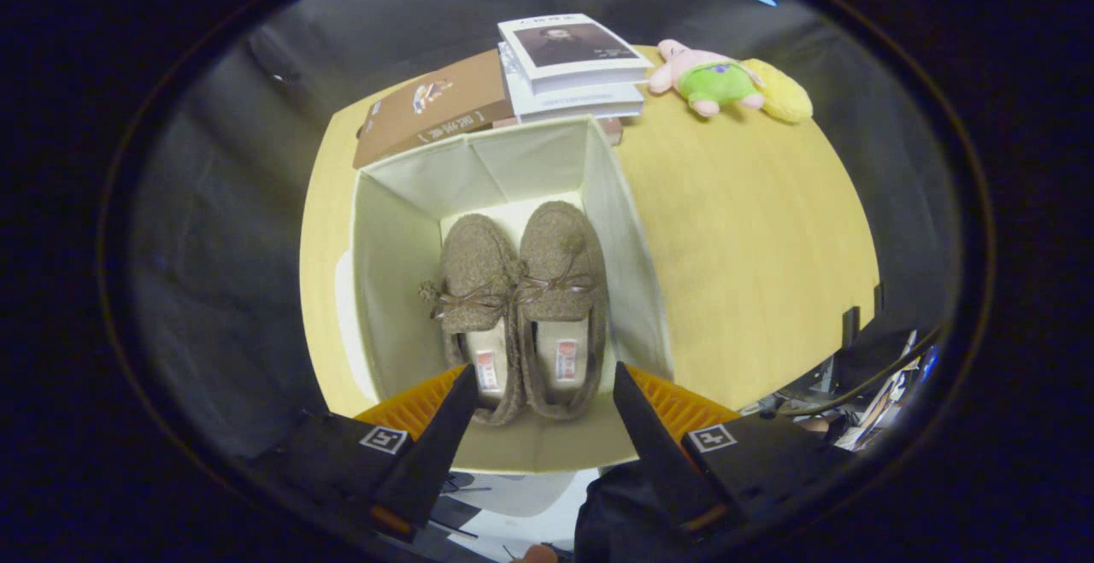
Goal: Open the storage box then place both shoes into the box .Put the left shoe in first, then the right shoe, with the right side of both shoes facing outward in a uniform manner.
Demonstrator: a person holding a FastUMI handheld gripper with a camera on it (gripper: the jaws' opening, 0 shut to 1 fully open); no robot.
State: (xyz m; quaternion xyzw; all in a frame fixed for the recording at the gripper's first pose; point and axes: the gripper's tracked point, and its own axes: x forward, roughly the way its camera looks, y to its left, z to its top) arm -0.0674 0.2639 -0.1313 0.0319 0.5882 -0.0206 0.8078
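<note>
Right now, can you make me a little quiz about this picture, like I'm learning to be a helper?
1. True or false: both shoes are inside the storage box.
2. What are the gripper fingers doing? A) squeezing a shoe B) spread apart above the box, holding nothing C) pinching a book
3. Fill in: the plush toy lies on the table beyond the box, beside the stack of ____.

Key
1. True: the left shoe and the right shoe lie side by side on the box floor, toes pointing away from the fingers.
2. B
3. books
</note>
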